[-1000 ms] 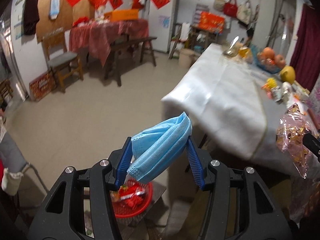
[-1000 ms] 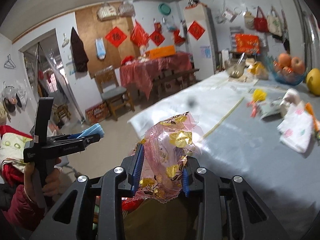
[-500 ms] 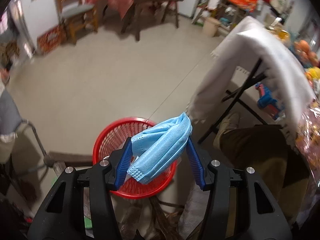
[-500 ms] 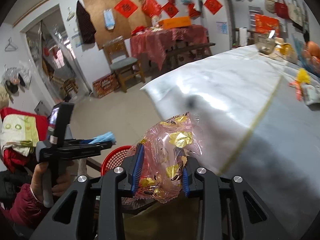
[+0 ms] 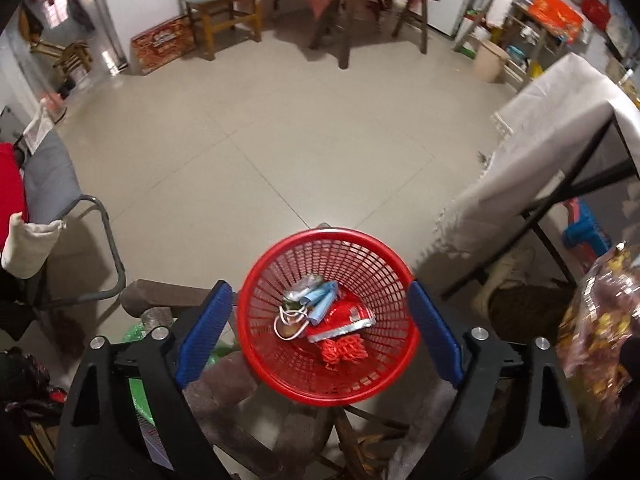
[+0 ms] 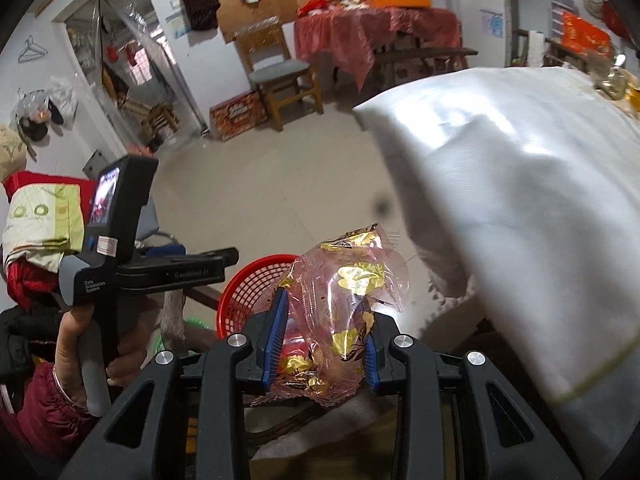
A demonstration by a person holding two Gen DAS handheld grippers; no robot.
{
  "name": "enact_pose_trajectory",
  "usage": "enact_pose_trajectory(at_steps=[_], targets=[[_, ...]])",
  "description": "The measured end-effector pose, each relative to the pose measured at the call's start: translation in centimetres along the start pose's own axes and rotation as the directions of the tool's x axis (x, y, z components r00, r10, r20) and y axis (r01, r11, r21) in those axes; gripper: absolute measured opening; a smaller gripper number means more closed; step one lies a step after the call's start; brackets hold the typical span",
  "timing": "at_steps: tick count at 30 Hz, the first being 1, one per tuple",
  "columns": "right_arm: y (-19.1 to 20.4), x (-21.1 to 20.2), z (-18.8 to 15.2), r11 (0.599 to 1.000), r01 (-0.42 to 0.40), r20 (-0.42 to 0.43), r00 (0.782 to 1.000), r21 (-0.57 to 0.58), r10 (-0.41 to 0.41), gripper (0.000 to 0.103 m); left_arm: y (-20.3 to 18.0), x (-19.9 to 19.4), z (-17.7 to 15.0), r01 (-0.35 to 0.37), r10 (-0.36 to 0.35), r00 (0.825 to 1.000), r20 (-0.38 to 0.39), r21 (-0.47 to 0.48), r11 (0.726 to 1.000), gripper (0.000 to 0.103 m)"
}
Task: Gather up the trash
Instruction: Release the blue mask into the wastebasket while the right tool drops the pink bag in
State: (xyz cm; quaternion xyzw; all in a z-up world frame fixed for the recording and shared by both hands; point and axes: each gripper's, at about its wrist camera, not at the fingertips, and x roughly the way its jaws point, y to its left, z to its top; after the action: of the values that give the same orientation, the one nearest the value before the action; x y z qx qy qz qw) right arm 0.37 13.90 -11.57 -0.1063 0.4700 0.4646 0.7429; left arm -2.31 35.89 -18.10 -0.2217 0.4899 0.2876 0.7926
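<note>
The blue mask [image 5: 320, 303] has dropped from the left hand-held gripper [image 5: 320, 336] into the red basket [image 5: 256, 320]. That gripper now gapes wide, empty. The right hand-held gripper [image 6: 322, 344] still pinches the pink-and-gold wrapper [image 6: 348, 304].

Black frames with silver screws behind ribbed blue fingers [image 5: 204, 332]; left gripper [image 6: 230, 258] carried white lettering; hand [image 6: 76, 344] bare, maroon sleeve [image 6: 40, 412].

The pink-and-gold wrapper [image 5: 596, 344] is blurred and cut off at the left wrist view's right edge. In the right wrist view it hides most of the red basket [image 6: 248, 296]. The small items under the blue mask [image 5: 320, 304] are perhaps wrappers, too small to tell.
</note>
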Motion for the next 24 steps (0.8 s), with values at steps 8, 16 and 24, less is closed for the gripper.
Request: enact_pose_trajectory(at_steps=[8,16,24], targets=[[3.2,4.7,1.1,0.996,-0.074,-0.098,0.993,-0.055,0.069,0.038,3.9,0.2,0.7,-0.129,0.136,0.99,0.034,-0.159,0.979,0.09],[5.1,7.2,2.5,0.989,-0.115,-0.132,0.986,-0.088,0.103,0.06,5.3,0.0,1.1,-0.15,0.16,0.987,0.03,-0.212,0.966,0.091],[5.2,7.3,2.2,0.986,-0.148,-0.142,0.98,-0.072,0.137,0.062,5.0,0.3,1.0,-0.125,0.132,0.991,0.021,-0.209,0.97,0.092]])
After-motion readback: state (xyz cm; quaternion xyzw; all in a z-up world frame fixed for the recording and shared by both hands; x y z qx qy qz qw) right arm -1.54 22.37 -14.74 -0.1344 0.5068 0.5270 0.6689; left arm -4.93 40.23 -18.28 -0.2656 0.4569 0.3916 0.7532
